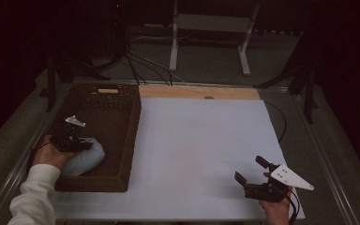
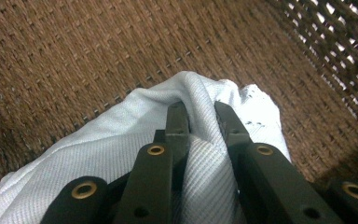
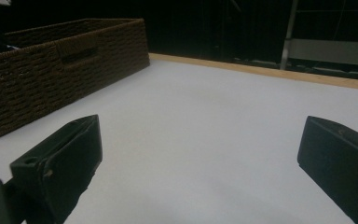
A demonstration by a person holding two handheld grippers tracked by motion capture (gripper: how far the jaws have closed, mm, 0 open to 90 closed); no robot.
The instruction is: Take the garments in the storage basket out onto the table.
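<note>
A bundled white cloth (image 1: 85, 158) lies in the near left corner of a brown wicker basket (image 1: 126, 136). My left gripper (image 1: 85, 145) reaches into the basket and is shut on a fold of that white cloth (image 2: 121, 135); in the left gripper view a ridge of ribbed fabric is pinched between the two black jaws of the left gripper (image 2: 200, 112), over the woven basket floor (image 2: 74, 56). My right gripper (image 1: 249, 171) hovers open above the white table top (image 1: 201, 140) near its front right corner. Between the wide-apart jaws of the right gripper (image 3: 200, 149) there is nothing.
The wicker basket (image 3: 51, 70) stands along the left edge of the white table top (image 3: 205, 130). A wooden strip (image 1: 199, 92) runs along the far edge. Behind the table are cables on the floor and a white metal stand (image 1: 211, 28). Dark supports flank both sides.
</note>
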